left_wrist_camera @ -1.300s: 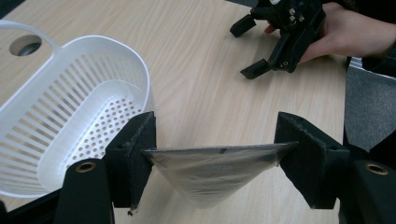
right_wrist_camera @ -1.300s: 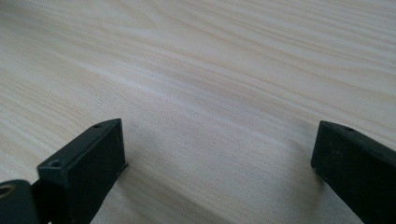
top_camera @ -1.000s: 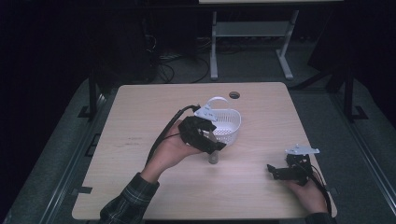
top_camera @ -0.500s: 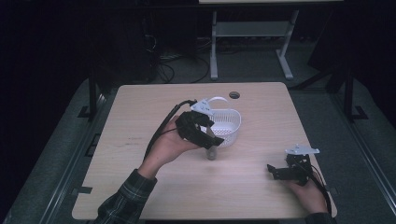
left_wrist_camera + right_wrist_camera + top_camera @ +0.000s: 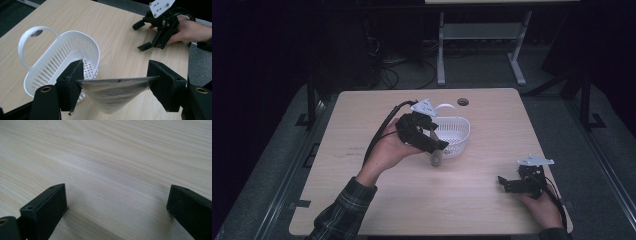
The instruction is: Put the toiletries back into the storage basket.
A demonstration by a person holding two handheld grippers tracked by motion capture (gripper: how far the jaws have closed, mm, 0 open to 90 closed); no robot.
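My left gripper [image 5: 436, 148] [image 5: 113, 81] is shut on a clear plastic cone [image 5: 435, 158] [image 5: 113, 95], the pads pinching the two ends of its flattened top edge. The cone hangs point down just above the table, at the near side of a white slotted basket [image 5: 453, 132] [image 5: 62, 48] with a loop handle. The basket looks empty. My right gripper [image 5: 510, 183] [image 5: 140, 35] [image 5: 117, 202] rests low over the wooden table [image 5: 357, 120] [image 5: 100, 157] at the near right. Its jaws stand open with only bare wood between them.
A round cable hole [image 5: 463, 101] sits near the table's far edge, behind the basket. The left gripper's black cable [image 5: 379, 132] loops over the left forearm. Beyond the table are a dark floor and a metal stand [image 5: 477, 35].
The left gripper with the cone has drifted slightly up and toward the basket. The right gripper has kept still.
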